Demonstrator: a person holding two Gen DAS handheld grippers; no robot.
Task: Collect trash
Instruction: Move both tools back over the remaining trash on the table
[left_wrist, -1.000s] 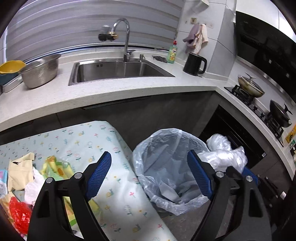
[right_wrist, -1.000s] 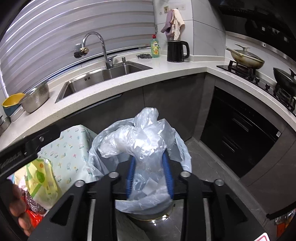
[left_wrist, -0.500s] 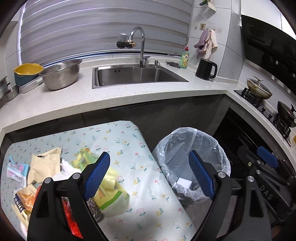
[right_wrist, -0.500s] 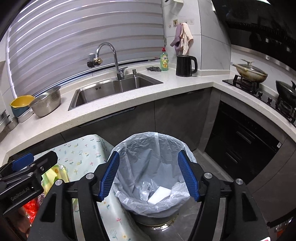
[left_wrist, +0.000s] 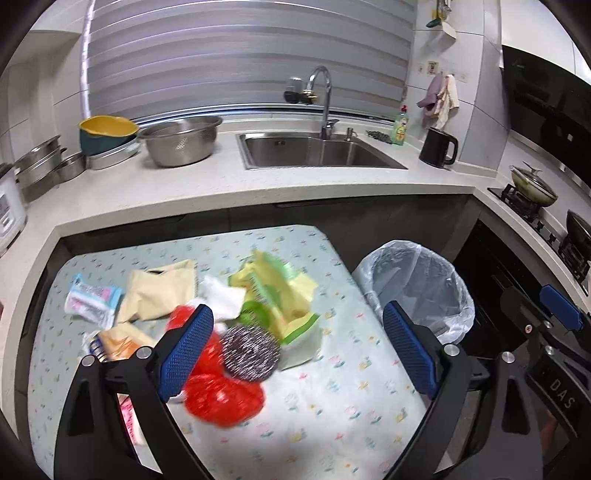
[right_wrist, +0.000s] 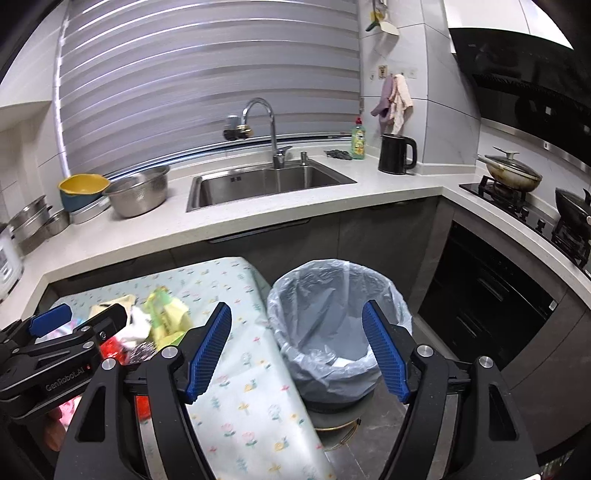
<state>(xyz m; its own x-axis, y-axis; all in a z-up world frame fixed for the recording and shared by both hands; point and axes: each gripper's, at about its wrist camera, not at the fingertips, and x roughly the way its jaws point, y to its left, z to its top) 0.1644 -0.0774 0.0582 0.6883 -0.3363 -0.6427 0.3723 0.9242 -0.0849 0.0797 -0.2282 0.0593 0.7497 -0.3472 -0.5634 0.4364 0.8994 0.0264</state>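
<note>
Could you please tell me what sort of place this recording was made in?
A home kitchen, most likely: a steel sink with a faucet set in the countertop, a gas stove carrying pans, and a black electric kettle.

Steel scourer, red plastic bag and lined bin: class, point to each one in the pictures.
steel scourer (left_wrist: 251, 352), left wrist view, middle of the wire ball
red plastic bag (left_wrist: 221, 400), left wrist view, crumpled lower part
lined bin (right_wrist: 397, 301), right wrist view, liner over the right rim

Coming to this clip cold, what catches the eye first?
A bright heap of litter on the floral tablecloth: a red plastic bag, a steel scourer and a yellow-green packet. Just right of the table stands the lined trash bin, and both grippers, left gripper and right gripper, are open and empty.
</note>
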